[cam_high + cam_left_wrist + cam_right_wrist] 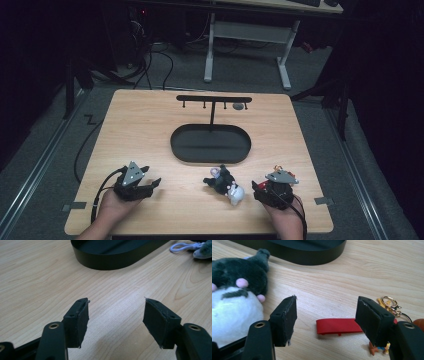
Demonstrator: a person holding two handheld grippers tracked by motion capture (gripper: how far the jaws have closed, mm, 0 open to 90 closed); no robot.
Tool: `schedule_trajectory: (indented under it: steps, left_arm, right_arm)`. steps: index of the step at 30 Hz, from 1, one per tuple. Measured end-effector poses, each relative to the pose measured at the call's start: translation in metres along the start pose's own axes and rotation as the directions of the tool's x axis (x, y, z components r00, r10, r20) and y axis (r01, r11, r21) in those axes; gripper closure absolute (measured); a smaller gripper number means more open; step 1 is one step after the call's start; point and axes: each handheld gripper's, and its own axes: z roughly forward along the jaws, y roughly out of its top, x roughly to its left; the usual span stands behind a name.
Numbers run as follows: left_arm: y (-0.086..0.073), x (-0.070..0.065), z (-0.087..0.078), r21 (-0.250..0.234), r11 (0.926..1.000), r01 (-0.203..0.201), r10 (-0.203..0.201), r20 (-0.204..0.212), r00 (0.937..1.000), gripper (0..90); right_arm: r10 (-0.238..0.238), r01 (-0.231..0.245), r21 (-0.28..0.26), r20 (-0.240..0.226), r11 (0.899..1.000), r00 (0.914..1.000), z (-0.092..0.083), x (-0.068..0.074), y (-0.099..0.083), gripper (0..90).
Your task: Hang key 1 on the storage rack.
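Observation:
A dark grey and white plush toy (226,185) (234,290) lies on the wooden table near its front edge, with its white cord loop (180,247) showing in the left gripper view. Just right of the toy, my right gripper (260,189) (327,298) is open. A red strap (338,326) lies flat on the table between its jaws, untouched, beside a gold key ring (390,302) and a small orange figure (379,349). My left gripper (150,176) (116,301) is open over bare wood at the front left, holding nothing.
A black oval base (175,145) (110,258) (312,255) sits mid-table and carries a T-shaped hanger bar (214,98) with several small hooks. A small grey item (239,106) hangs near its right end. A white desk frame (247,35) stands behind the table.

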Motion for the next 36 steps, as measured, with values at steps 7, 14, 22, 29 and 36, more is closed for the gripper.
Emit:
schedule_trajectory:
  steps: [7, 14, 22, 29, 36]
  left_arm:
    - [0.001, 0.000, 0.000, -0.002, 1.0000, 0.005, -0.005, 0.008, 1.0000, 37.0]
    - [0.001, -0.001, 0.001, 0.005, 1.0000, -0.006, 0.006, 0.008, 0.9999, 37.0]
    - [0.002, -0.002, 0.003, 0.001, 0.9999, -0.011, 0.011, 0.019, 0.9998, 36.8]
    - [0.004, -0.004, 0.006, 0.003, 0.9998, -0.020, 0.020, 0.029, 0.9994, 36.9]
    - [0.005, -0.007, 0.009, 0.008, 0.9994, -0.032, 0.032, 0.039, 0.9987, 36.9]
  right_arm:
    - [-0.014, 0.016, 0.068, -0.028, 0.998, 0.9995, -0.001, 0.003, 0.011, 32.9]
    - [-0.030, 0.037, 0.133, -0.058, 0.990, 0.9979, 0.001, 0.007, 0.012, 31.4]
    - [-0.001, 0.016, 0.213, -0.073, 0.977, 0.9974, -0.007, 0.001, 0.007, 31.5]
    - [-0.027, 0.046, 0.274, -0.074, 0.961, 0.9969, -0.015, -0.003, 0.004, 31.7]
    - [-0.011, 0.038, 0.336, -0.082, 0.941, 0.9966, -0.023, -0.009, -0.002, 32.0]
